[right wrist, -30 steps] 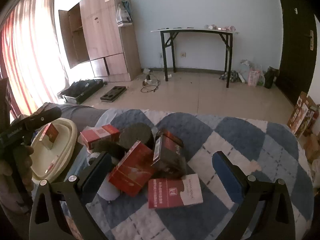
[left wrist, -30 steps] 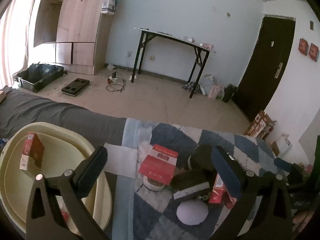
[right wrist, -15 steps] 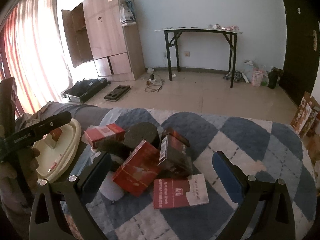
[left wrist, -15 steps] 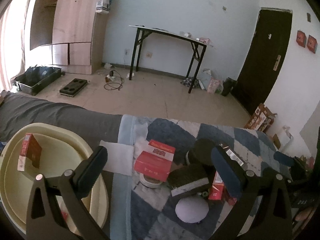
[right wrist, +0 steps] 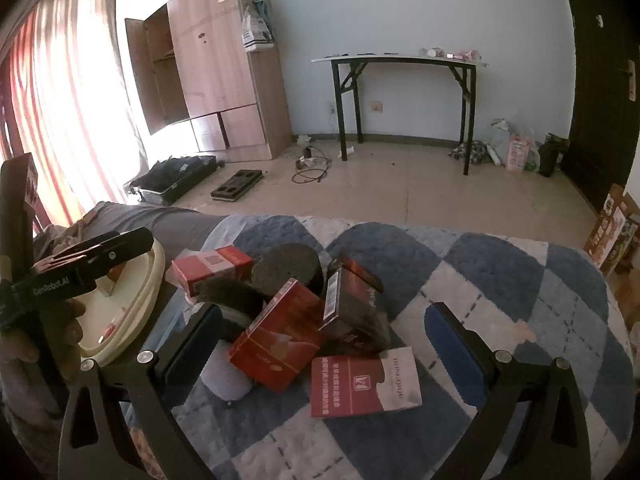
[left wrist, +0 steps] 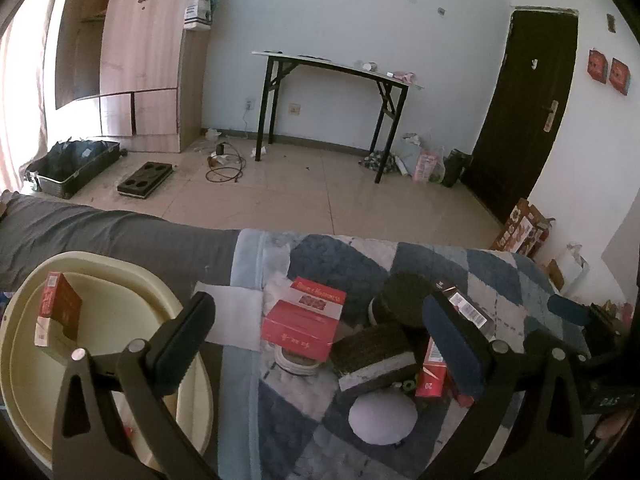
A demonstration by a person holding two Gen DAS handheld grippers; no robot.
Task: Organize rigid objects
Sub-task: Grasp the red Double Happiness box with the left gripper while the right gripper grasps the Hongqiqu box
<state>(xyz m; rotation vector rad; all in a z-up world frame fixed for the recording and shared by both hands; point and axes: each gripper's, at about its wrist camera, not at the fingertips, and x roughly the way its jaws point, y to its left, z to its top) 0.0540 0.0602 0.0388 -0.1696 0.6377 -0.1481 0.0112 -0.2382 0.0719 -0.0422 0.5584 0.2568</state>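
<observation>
Several red boxes (right wrist: 282, 338) heaped among dark pads (right wrist: 286, 266).

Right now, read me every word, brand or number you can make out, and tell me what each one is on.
"GenRobot.AI": side of the left tool, seen from the right wrist.
"20": small red box by the sponge.
Red box: top lettering too blurred to read.
Flat red-and-white box: logo and print too small to read.
Barcoded dark box: digits unreadable.

a heap of small rigid things lies on the checked blanket: a red box (right wrist: 280, 344) tilted against a dark box (right wrist: 352, 308), a flat red-and-white pack (right wrist: 366, 380) in front, a round dark disc (right wrist: 286, 266) behind. one red carton (left wrist: 58, 314) stands tilted in the cream basin (left wrist: 132, 284).
</observation>
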